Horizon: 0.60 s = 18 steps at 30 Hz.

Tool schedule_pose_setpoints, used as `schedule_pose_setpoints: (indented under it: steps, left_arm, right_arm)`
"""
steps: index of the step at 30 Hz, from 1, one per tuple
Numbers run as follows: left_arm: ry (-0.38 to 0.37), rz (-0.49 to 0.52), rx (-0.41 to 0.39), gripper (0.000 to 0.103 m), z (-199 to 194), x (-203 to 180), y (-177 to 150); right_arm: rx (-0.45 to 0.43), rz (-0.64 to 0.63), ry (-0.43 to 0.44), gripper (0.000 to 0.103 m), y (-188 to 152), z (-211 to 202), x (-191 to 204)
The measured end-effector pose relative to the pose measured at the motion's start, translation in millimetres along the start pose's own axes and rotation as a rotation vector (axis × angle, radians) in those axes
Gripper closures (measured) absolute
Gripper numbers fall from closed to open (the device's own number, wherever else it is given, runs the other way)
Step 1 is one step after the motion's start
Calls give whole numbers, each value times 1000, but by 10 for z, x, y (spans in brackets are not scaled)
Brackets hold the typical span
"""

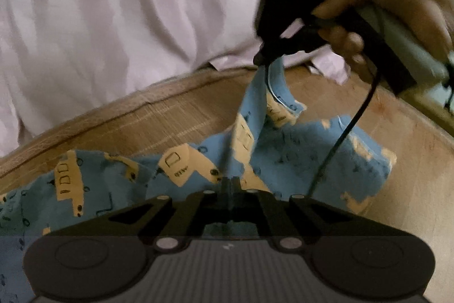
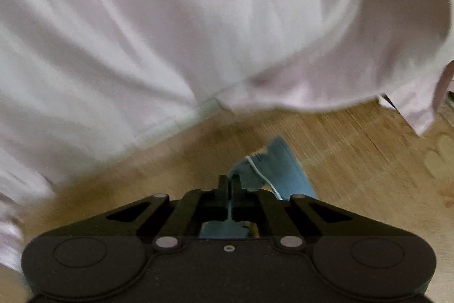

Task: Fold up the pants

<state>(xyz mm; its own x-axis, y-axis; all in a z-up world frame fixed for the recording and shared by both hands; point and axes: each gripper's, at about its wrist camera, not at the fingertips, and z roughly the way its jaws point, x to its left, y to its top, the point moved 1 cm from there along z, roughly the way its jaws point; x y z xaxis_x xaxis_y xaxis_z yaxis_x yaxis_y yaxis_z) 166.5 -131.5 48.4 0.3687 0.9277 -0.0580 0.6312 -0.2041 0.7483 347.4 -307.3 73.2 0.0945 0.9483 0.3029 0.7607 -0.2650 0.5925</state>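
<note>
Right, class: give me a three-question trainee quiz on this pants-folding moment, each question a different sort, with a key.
1. True or false: the left gripper is shut on the blue pants with yellow bus print.
2. The right gripper pinches: A) the pale pink garment B) the pants C) nothing.
3. Fill in: the pants lie partly on a ____ tabletop.

Key: 1 true; 2 B; 3 wooden.
</note>
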Motion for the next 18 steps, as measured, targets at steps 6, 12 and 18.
schedule_pose_setpoints:
  steps: [6,12,18]
  left_arm:
    - [-61,5,-69,103,-257,47,140]
    - [-186,215,-20,103,-352,-245,-156]
    - [-189,290,24,103,-321,-399,-453]
  right_arm:
    - [-327,41,83,103,-428,-878,-421]
    - [-167,111,-47,103,-1264,-939,-952]
    - [-66,225,-58,103,-1617,-839,-1232]
